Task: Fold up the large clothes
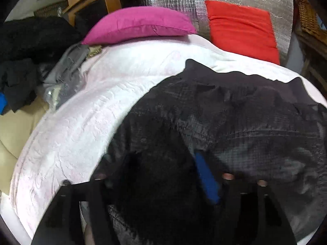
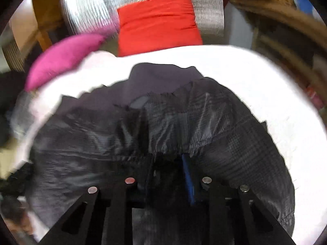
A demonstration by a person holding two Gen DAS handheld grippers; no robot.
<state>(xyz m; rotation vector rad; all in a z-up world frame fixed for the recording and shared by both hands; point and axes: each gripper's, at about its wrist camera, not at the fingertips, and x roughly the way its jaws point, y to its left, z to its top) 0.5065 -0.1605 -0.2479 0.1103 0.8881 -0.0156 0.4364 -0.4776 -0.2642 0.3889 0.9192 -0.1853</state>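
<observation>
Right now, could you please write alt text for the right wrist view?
The right tongs pinch bunched fabric of a dark checked jacket spread on a white bedspread. Beyond it, a magenta pillow and a red cushion lie before silver foil sheeting.

A home bedroom: a bed under a white textured coverlet [image 1: 85, 110], with a magenta pillow [image 1: 139, 25] and a red cushion [image 1: 243, 30] at its head, heaped clothes [image 1: 30, 47] alongside, and a wooden cabinet [image 1: 98, 2] behind.
</observation>
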